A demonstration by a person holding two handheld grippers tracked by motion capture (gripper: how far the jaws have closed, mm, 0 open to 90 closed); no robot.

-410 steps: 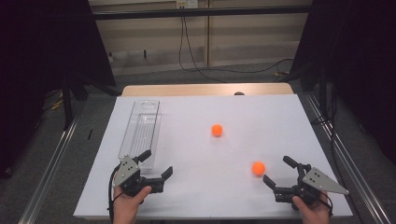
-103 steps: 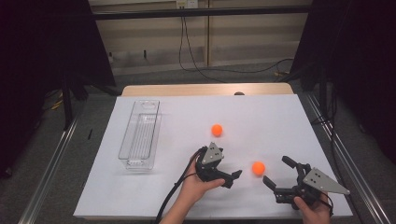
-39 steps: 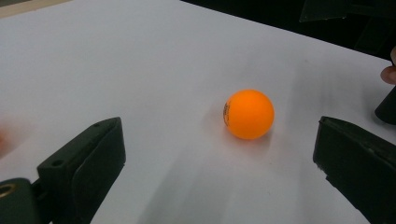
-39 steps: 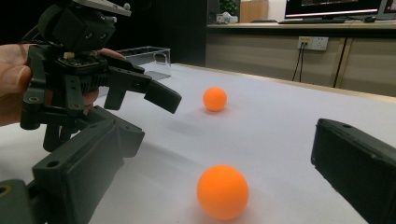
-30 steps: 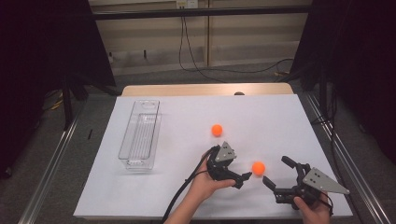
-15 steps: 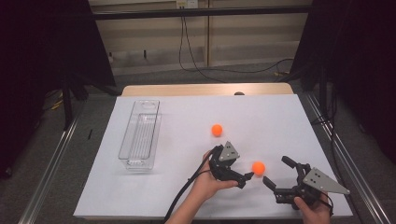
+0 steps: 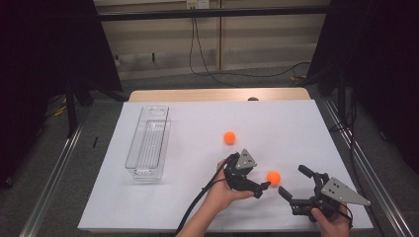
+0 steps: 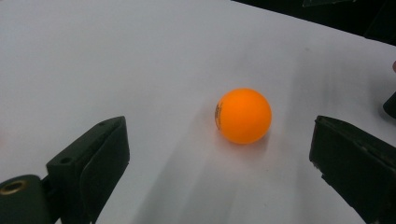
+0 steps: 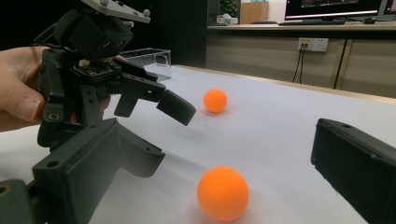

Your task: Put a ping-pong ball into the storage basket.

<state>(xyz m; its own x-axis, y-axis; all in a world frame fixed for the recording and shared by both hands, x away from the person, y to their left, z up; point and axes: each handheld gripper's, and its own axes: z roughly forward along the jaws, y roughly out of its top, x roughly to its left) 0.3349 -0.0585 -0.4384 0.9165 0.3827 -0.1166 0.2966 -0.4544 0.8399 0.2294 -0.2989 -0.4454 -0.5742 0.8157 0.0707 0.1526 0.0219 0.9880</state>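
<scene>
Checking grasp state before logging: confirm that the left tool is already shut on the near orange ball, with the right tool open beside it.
Not quite. The left tool is open, its jaws standing apart on either side of the near orange ball, which rests free on the table; the left gripper view shows this. The right tool is indeed open beside it.

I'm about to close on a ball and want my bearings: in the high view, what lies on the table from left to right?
Clear tray → far orange ball → left gripper → near orange ball → right gripper.
</scene>
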